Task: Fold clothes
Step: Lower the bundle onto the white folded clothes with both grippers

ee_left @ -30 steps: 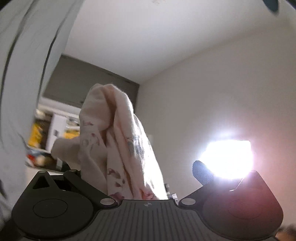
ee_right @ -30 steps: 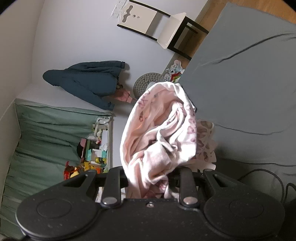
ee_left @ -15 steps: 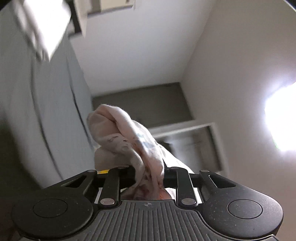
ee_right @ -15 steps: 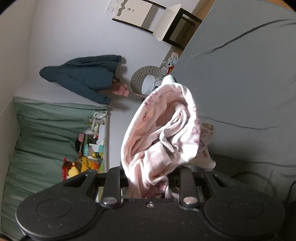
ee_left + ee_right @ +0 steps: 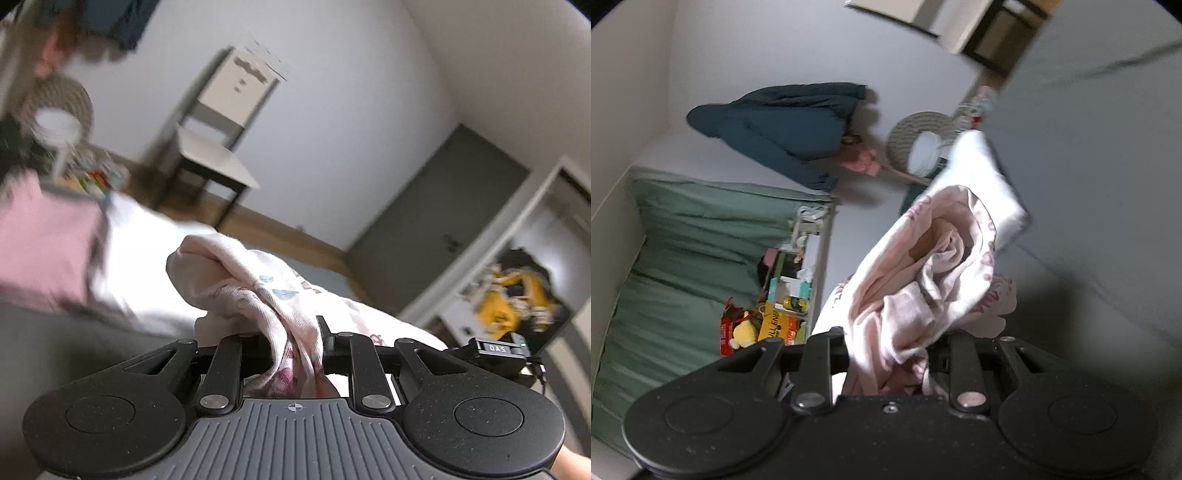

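Right wrist: bunched pink garment [image 5: 923, 280] (printed, crumpled).

Pink garment [image 5: 258, 295] hides both grippers' fingertips; the pink stack [image 5: 44, 236] is blurred.

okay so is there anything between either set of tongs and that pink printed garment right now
No. Both are already shut on the pink printed garment: the left tongs pinch a bunched fold, and the right tongs pinch another bunch. Nothing sits between fingers and cloth in either wrist view.

left tongs [image 5: 295, 343] clamped, right tongs [image 5: 888, 354] clamped
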Motion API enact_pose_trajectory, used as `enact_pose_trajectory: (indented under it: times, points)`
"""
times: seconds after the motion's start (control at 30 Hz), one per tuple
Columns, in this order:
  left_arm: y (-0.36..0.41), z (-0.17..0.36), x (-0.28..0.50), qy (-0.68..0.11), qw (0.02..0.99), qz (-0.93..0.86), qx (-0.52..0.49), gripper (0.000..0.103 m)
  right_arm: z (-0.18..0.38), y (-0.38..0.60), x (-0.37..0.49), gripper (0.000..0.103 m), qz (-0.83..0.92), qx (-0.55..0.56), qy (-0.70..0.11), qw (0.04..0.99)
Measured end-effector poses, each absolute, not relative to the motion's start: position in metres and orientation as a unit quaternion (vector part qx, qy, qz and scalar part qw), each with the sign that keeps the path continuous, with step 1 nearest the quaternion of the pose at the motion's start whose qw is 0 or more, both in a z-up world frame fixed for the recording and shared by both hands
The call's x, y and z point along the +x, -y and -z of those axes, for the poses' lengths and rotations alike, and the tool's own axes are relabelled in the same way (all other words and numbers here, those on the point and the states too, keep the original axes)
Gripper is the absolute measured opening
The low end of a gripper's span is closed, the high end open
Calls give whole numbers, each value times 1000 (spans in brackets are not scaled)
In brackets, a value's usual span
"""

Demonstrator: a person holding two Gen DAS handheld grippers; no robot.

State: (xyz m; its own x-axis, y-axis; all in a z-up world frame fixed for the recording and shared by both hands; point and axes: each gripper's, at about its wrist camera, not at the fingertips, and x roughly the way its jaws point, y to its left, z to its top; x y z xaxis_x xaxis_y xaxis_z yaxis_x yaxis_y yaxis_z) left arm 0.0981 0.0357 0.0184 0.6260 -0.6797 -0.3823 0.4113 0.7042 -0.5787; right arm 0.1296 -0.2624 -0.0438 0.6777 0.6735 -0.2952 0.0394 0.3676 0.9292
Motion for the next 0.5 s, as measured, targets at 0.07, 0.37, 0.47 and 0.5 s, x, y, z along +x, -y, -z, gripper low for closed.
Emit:
enact_pose_trajectory:
  times: [0.07, 0.37, 0.47, 0.5]
  points:
    - [-37, -23, 127, -294, 885, 290, -213, 19, 42, 255, 165, 26, -226, 500, -333, 767]
    - [-46, 4, 241, -289, 914, 225, -177, 19, 59, 235, 292, 26, -256, 436, -334, 796]
    - [-47, 25, 267, -294, 912, 220, -183, 19, 77, 236, 316, 26, -257, 433, -339, 795]
    - [-48, 32, 275, -297, 909, 221, -190, 19, 85, 238, 322, 26, -255, 435, -342, 793]
